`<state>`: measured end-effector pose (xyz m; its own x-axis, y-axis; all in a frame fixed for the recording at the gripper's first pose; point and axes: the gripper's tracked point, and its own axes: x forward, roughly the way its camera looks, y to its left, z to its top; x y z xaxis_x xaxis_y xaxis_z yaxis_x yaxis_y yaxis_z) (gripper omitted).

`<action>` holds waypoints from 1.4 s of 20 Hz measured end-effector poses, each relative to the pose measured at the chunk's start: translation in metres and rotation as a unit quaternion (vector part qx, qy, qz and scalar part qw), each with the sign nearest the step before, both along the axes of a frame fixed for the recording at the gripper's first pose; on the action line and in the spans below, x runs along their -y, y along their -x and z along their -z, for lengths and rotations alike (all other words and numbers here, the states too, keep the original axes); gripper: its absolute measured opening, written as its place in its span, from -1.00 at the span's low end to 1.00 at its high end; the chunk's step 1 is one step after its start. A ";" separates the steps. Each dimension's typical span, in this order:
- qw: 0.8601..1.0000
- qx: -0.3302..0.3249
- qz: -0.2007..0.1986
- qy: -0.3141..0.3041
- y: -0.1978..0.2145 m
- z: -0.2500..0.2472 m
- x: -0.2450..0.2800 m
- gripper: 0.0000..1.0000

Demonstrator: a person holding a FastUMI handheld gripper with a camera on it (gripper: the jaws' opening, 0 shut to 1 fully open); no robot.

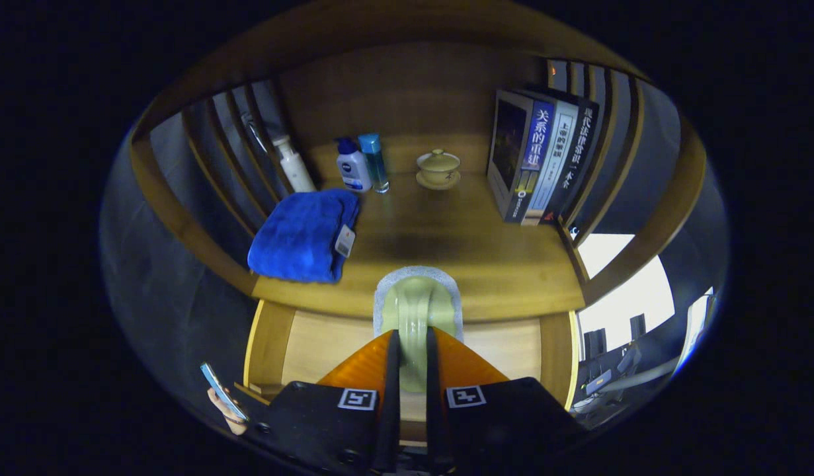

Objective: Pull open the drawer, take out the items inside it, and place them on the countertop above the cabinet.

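Note:
My gripper is shut on a pale green handled brush with a grey-white pad around its head. The brush sticks out ahead of the fingers, and its head hangs over the front edge of the wooden countertop. Whether it touches the wood I cannot tell. Below the countertop edge, the drawer stands pulled open, its light wood floor showing on both sides of my fingers. The fingers and the brush hide the drawer's middle.
On the countertop lie a folded blue towel at the left, a white pump bottle, two blue-capped bottles, a lidded tea cup at the back and leaning books at the right. A hand with a phone shows beside the drawer's left.

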<state>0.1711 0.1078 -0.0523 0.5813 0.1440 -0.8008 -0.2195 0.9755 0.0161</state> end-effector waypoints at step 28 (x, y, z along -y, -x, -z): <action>0.995 0.062 0.076 -0.025 -0.073 0.045 0.000 0.86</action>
